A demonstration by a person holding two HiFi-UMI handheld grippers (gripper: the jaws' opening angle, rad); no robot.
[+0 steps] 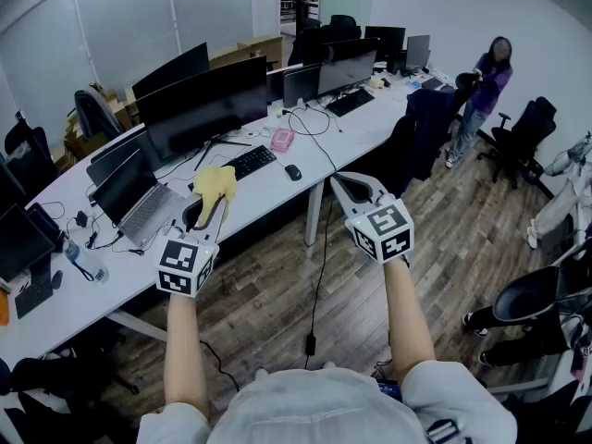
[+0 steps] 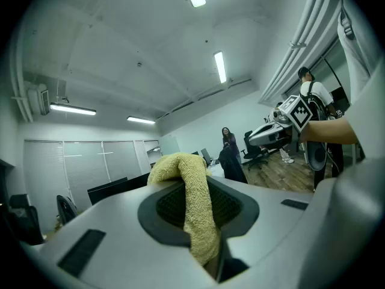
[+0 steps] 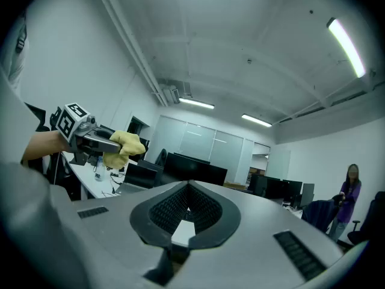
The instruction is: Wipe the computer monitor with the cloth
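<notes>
Left gripper view: the left gripper [image 2: 180, 184] has its jaws clenched on a yellow cloth [image 2: 194, 212], which bunches above the tips and hangs down between the ribbed pads. Right gripper view: the right gripper [image 3: 188, 186] has its jaws pressed together at the tips, with nothing between them. To its left, the cloth-bearing gripper is raised at much the same height.

Head view: a person holds both grippers out in front, side by side but apart, the left gripper [image 1: 209, 203] and right gripper [image 1: 359, 189] both over the near edge of a long white desk [image 1: 356, 129]. The cloth [image 1: 215, 181] sticks out past the jaw tips, clear of the desk. It sits in front of a wide dark monitor [image 1: 203, 109] and is not touching the screen.

Below the monitor lie a black keyboard [image 1: 250, 162] and a mouse [image 1: 293, 171], with an open laptop [image 1: 139, 200] to the left. A small pink item [image 1: 282, 139], too small to identify, sits behind the keyboard. More screens line the desk toward the back of the room. At far right another person [image 1: 486, 86] stands on the wood floor [image 1: 277, 294] beside office chairs.
</notes>
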